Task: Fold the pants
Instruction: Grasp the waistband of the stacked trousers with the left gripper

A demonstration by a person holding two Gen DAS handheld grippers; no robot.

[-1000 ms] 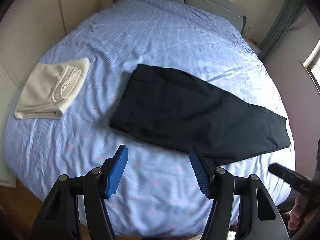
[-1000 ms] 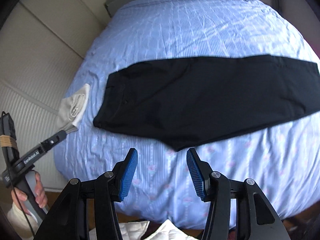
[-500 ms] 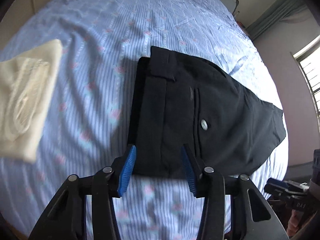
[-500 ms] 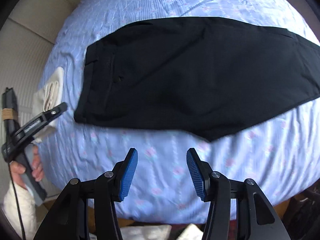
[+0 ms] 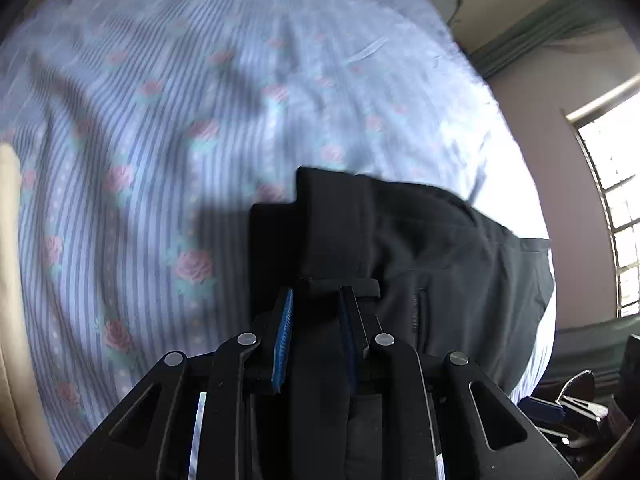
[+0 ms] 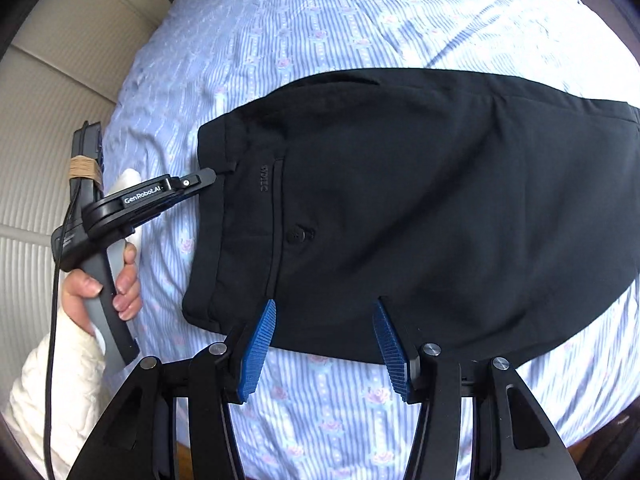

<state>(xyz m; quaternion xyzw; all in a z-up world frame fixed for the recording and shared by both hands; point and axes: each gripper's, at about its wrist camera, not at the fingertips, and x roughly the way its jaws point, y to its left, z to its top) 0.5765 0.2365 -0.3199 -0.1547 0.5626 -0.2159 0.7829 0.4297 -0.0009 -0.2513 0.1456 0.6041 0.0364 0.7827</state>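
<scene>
Black pants point(image 6: 400, 200) lie flat on the blue striped bed sheet point(image 6: 320, 20), waistband to the left, legs running right. My left gripper point(image 5: 316, 300) is shut on the waistband of the pants point(image 5: 440, 248) at a belt loop; it also shows in the right wrist view point(image 6: 200, 182) at the waistband's far corner. My right gripper point(image 6: 324, 320) is open, its blue pads point(image 6: 256, 348) over the near edge of the pants by the waistband, holding nothing.
The sheet point(image 5: 160, 120) with a rose pattern spreads around the pants. A cream folded garment point(image 5: 8, 168) shows at the left edge. A padded wall point(image 6: 48, 100) lies left of the bed. A window point(image 5: 616, 200) is at the right.
My left gripper has moved in onto the waistband and closed on it. My right gripper has moved closer to the near edge of the pants and stays open.
</scene>
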